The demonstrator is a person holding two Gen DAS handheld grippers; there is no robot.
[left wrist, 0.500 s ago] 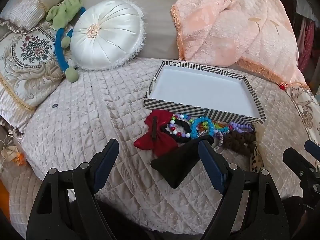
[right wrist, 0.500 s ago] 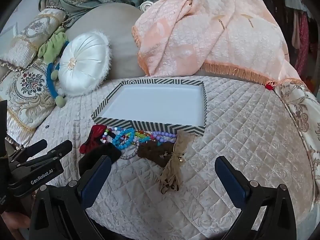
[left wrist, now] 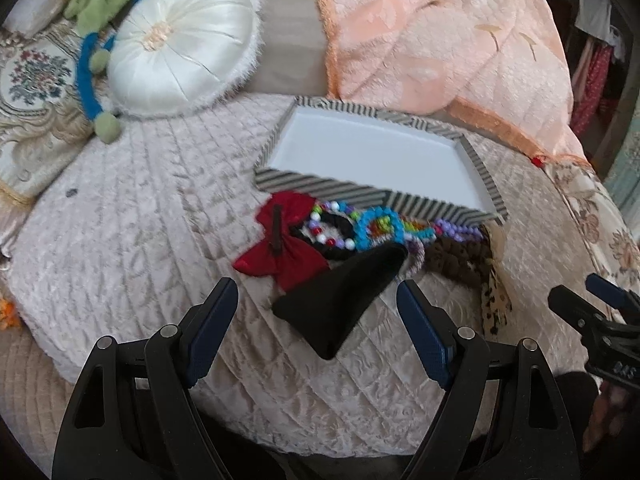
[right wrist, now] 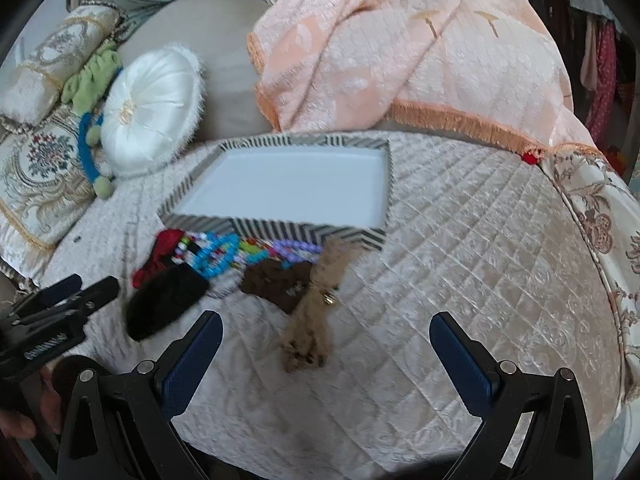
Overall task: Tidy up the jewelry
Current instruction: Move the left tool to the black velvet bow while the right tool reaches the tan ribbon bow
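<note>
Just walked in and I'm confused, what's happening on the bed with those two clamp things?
A person holds a gripper in each hand over a quilted bed. The left gripper and right gripper are both open and hold nothing. Ahead lies a pile: a red bow, beaded bracelets, a black pouch and a leopard-print piece. The striped tray behind it has nothing in it, so sorting hasn't started.
</note>
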